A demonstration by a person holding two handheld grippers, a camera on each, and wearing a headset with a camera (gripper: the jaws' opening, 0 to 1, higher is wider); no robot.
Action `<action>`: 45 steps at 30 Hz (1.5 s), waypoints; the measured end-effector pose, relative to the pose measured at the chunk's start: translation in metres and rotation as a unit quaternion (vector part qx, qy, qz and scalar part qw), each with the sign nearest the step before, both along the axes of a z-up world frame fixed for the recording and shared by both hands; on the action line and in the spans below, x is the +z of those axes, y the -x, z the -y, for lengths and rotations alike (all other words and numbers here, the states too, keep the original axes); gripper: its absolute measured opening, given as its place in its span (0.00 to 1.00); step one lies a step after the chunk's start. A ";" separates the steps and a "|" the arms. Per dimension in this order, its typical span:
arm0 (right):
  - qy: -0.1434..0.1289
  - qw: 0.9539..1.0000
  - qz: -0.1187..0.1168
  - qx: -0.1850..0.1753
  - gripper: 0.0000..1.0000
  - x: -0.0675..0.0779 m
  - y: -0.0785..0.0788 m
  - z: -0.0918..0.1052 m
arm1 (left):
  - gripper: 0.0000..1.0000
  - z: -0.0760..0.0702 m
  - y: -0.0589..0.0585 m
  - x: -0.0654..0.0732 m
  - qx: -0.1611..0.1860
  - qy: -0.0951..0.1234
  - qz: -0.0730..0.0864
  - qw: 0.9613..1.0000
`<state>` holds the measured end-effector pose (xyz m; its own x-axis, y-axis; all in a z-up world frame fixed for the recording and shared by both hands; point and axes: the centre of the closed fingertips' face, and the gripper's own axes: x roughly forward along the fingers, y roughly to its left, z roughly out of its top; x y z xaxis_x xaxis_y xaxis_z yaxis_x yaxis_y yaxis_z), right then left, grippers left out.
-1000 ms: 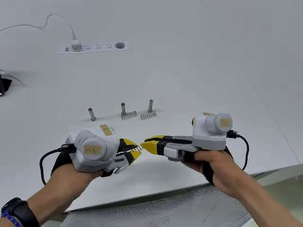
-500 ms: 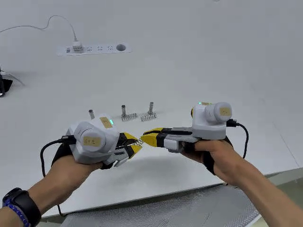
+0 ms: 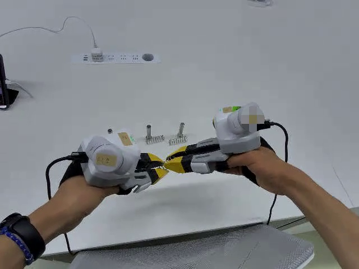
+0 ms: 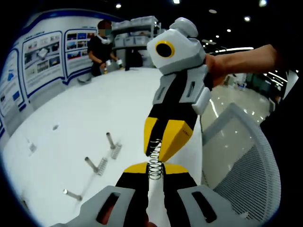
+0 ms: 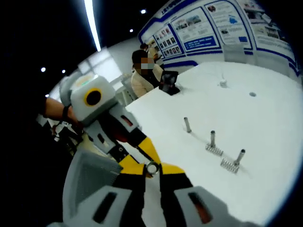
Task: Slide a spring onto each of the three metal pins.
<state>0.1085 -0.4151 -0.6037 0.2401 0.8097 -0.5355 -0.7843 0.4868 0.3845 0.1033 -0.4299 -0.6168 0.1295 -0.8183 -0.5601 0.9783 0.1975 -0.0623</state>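
Bench [image 3: 252, 73]: you are holding both tongs in the air over its near part, tip to tip.

Left tongs [image 3: 159, 167]: they are clenching one end of the spring [image 4: 155, 163].

Right tongs [image 3: 173, 164]: they are closing on the other end, so both are grasping it.

Axis: the spring is lying along the line from one tip to the other, crosswise in front of you. It is clear of the bench.

Pins: they are standing upright farther back. The bare pin [image 3: 110, 131] is sitting just beyond the left tongs, which makes your left hand the nearer one. Judgement: the spring is needing a turn to upright before it goes on.

Two loose springs [image 3: 155, 138] are lying at the feet of the other pins [image 3: 148, 130].

Against 1.0 s ago: the tips were standing apart, with the spring projecting from the left tongs alone. The right tongs have since come in. Nothing on the bench is shifting.
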 end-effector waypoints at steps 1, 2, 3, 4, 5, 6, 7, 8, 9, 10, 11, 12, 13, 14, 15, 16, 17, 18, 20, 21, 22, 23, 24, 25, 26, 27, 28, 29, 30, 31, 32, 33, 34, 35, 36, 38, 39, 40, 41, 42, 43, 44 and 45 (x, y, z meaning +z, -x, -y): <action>0.008 1.000 0.003 0.014 0.13 0.000 0.000 -0.002 | 0.10 0.000 0.000 0.001 -0.001 0.000 0.000 1.000; 0.013 1.000 0.004 0.018 0.13 0.000 0.000 -0.003 | 0.10 -0.001 0.000 0.000 -0.004 -0.002 0.002 1.000; 0.018 0.999 0.005 0.028 0.13 0.000 0.000 -0.003 | 0.10 -0.001 0.001 0.000 -0.005 -0.002 0.003 1.000; 0.023 0.999 0.008 0.041 0.13 0.001 0.001 -0.005 | 0.10 -0.002 0.001 0.000 -0.006 -0.001 0.001 1.000; 0.027 0.998 0.009 0.050 0.13 0.001 0.002 -0.005 | 0.10 -0.002 0.002 0.000 -0.007 0.001 0.000 1.000; 0.035 0.997 0.011 0.065 0.13 0.001 0.004 -0.006 | 0.10 -0.003 0.003 0.001 -0.010 0.003 -0.002 1.000; 0.039 0.996 0.011 0.075 0.13 0.002 0.005 -0.006 | 0.10 -0.003 0.004 0.002 -0.014 0.004 -0.002 1.000; 0.042 0.996 0.012 0.084 0.13 0.002 0.006 -0.007 | 0.10 -0.004 0.004 0.003 -0.017 0.006 -0.001 1.000; 0.048 0.994 0.015 0.100 0.13 0.003 0.008 -0.007 | 0.10 -0.004 0.005 0.004 -0.021 0.010 -0.004 1.000; 0.052 0.992 0.017 0.112 0.13 0.004 0.010 -0.007 | 0.10 -0.004 0.006 0.006 -0.024 0.013 -0.006 1.000; 0.056 0.991 0.020 0.123 0.13 0.005 0.010 -0.008 | 0.10 -0.003 0.008 0.007 -0.029 0.017 -0.008 0.999; 0.056 0.990 0.020 0.129 0.13 0.007 0.011 -0.009 | 0.10 -0.003 0.008 0.008 -0.031 0.020 -0.009 0.999; 0.059 0.989 0.021 0.135 0.13 0.008 0.011 -0.008 | 0.10 -0.003 0.009 0.009 -0.034 0.022 -0.009 0.999; 0.064 0.987 0.024 0.145 0.13 0.009 0.012 -0.009 | 0.10 -0.002 0.010 0.011 -0.038 0.024 -0.008 0.999; 0.068 0.985 0.027 0.154 0.13 0.010 0.013 -0.009 | 0.10 -0.002 0.010 0.012 -0.042 0.026 -0.009 0.999; 0.076 0.982 0.034 0.169 0.13 0.011 0.015 -0.010 | 0.10 -0.002 0.012 0.013 -0.047 0.028 -0.010 0.998; 0.083 0.980 0.040 0.178 0.13 0.011 0.016 -0.010 | 0.10 -0.002 0.012 0.013 -0.050 0.029 -0.011 0.998; 0.088 0.978 0.042 0.185 0.13 0.011 0.017 -0.010 | 0.10 -0.002 0.013 0.013 -0.052 0.030 -0.012 0.998; 0.092 0.975 0.042 0.198 0.13 0.012 0.020 -0.011 | 0.10 -0.002 0.016 0.015 -0.063 0.034 -0.019 0.997; 0.094 0.973 0.045 0.206 0.13 0.013 0.021 -0.011 | 0.10 -0.003 0.017 0.016 -0.067 0.038 -0.021 0.997; 0.095 0.972 0.047 0.211 0.13 0.014 0.022 -0.011 | 0.10 -0.003 0.017 0.017 -0.069 0.040 -0.023 0.997; 0.096 0.970 0.050 0.216 0.13 0.015 0.023 -0.011 | 0.10 -0.003 0.018 0.018 -0.071 0.042 -0.025 0.996; 0.100 0.968 0.053 0.223 0.13 0.015 0.024 -0.011 | 0.10 -0.003 0.019 0.019 -0.074 0.044 -0.026 0.996; 0.104 0.966 0.057 0.229 0.12 0.015 0.025 -0.012 | 0.10 -0.003 0.019 0.019 -0.075 0.044 -0.026 0.996; 0.111 0.963 0.062 0.236 0.12 0.015 0.027 -0.012 | 0.10 -0.004 0.020 0.019 -0.077 0.045 -0.028 0.996; 0.114 0.962 0.061 0.238 0.12 0.013 0.027 -0.012 | 0.10 -0.004 0.021 0.018 -0.077 0.045 -0.029 0.996; 0.118 0.961 0.063 0.241 0.12 0.013 0.027 -0.013 | 0.10 -0.004 0.021 0.018 -0.076 0.045 -0.031 0.996; 0.124 0.958 0.070 0.247 0.12 0.013 0.027 -0.013 | 0.10 -0.004 0.020 0.017 -0.072 0.046 -0.033 0.996; 0.125 0.958 0.072 0.249 0.12 0.012 0.027 -0.014 | 0.10 -0.005 0.020 0.016 -0.069 0.048 -0.034 0.996; 0.125 0.958 0.072 0.250 0.12 0.012 0.026 -0.015 | 0.11 -0.006 0.019 0.016 -0.064 0.050 -0.038 0.996; 0.125 0.957 0.073 0.250 0.12 0.012 0.026 -0.015 | 0.11 -0.007 0.019 0.016 -0.061 0.051 -0.038 0.996; 0.125 0.957 0.073 0.250 0.12 0.011 0.025 -0.016 | 0.11 -0.008 0.019 0.015 -0.059 0.051 -0.038 0.996; 0.123 0.958 0.072 0.250 0.12 0.010 0.024 -0.017 | 0.11 -0.010 0.018 0.015 -0.057 0.050 -0.037 0.996; 0.123 0.958 0.072 0.250 0.12 0.009 0.023 -0.018 | 0.11 -0.011 0.018 0.014 -0.054 0.050 -0.037 0.997; 0.123 0.958 0.073 0.250 0.12 0.007 0.023 -0.020 | 0.11 -0.012 0.017 0.012 -0.050 0.048 -0.036 0.997; 0.124 0.956 0.074 0.254 0.12 0.005 0.023 -0.023 | 0.11 -0.015 0.017 0.010 -0.047 0.046 -0.038 0.997; 0.126 0.955 0.075 0.257 0.12 0.004 0.022 -0.025 | 0.12 -0.018 0.016 0.010 -0.043 0.045 -0.037 0.997; 0.127 0.955 0.076 0.258 0.12 0.003 0.021 -0.026 | 0.13 -0.019 0.015 0.011 -0.039 0.047 -0.037 0.997; 0.128 0.955 0.077 0.258 0.12 0.003 0.020 -0.027 | 0.13 -0.022 0.013 0.011 -0.035 0.047 -0.038 0.998; 0.128 0.955 0.077 0.258 0.12 0.003 0.019 -0.028 | 0.13 -0.024 0.012 0.011 -0.030 0.049 -0.037 0.998; 0.129 0.954 0.080 0.258 0.12 0.002 0.018 -0.029 | 0.13 -0.026 0.010 0.011 -0.024 0.051 -0.039 0.998; 0.133 0.953 0.085 0.259 0.12 0.000 0.016 -0.030 | 0.13 -0.029 0.009 0.012 -0.017 0.055 -0.041 0.997; 0.134 0.952 0.086 0.260 0.12 0.000 0.015 -0.031 | 0.14 -0.031 0.008 0.012 -0.014 0.057 -0.043 0.997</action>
